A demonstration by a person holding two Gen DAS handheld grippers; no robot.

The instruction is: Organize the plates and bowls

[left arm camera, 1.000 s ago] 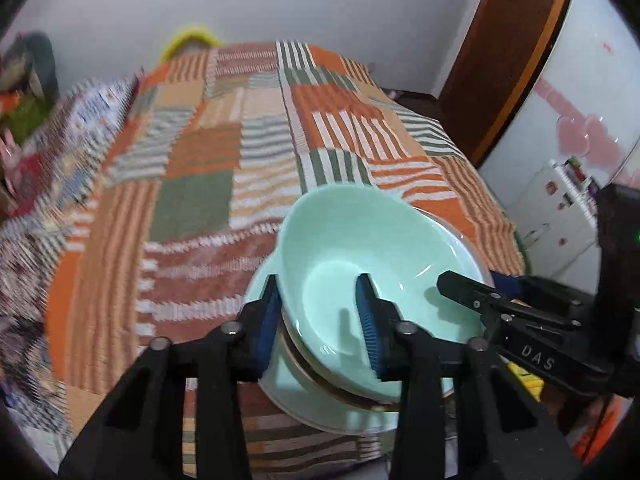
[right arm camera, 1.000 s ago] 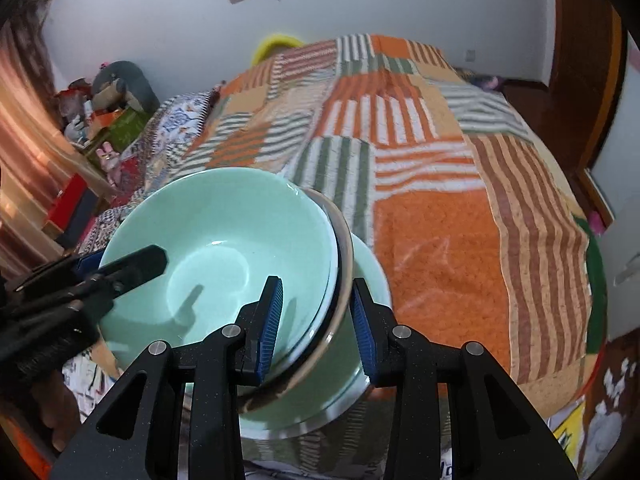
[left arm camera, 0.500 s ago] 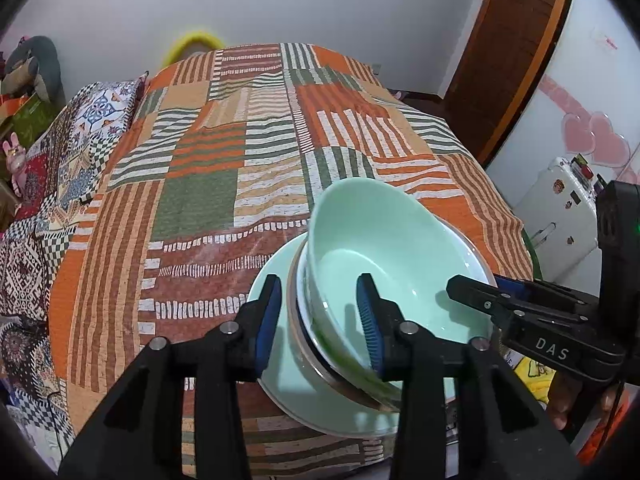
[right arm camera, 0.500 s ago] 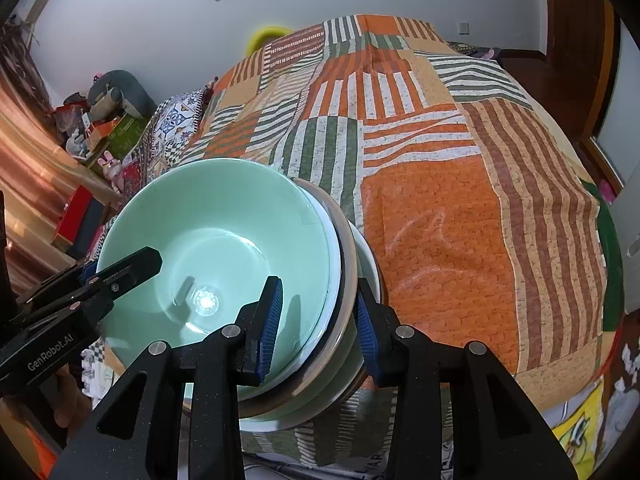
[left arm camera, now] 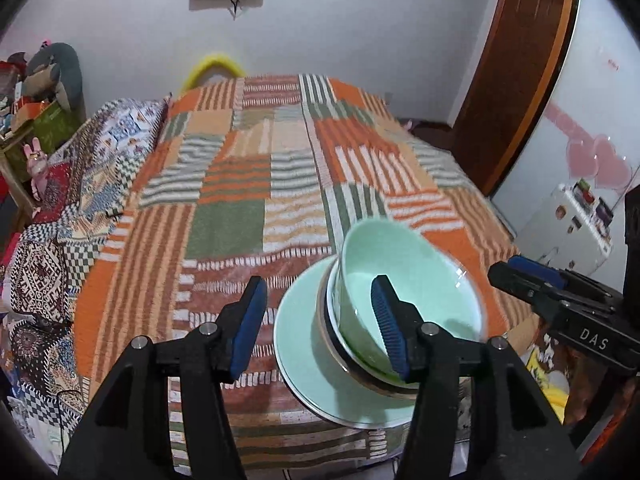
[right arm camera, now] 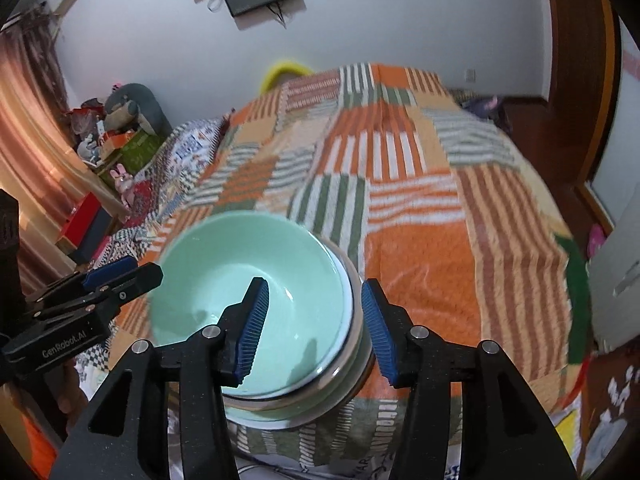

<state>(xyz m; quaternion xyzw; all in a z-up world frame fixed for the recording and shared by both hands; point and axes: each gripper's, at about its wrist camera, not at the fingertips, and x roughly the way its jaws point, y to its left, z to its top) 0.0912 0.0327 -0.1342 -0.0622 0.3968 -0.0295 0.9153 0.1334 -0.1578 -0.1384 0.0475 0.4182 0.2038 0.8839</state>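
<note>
Bowl sits upright, mouth up, atop plate.

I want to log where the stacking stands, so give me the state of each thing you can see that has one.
Green bowl: upright, empty, nested on top of the stack.
Stack of dishes: resting on the bedspread, released.
Green plate: flat at the bottom.
Left gripper: open, jaws just opened, clear of the stack.
Right gripper: open, jaws just opened, straddling the rim without pressing.

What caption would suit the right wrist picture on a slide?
Open right gripper straddling the rim of a mint green bowl stacked on a patchwork bedspread.
</note>
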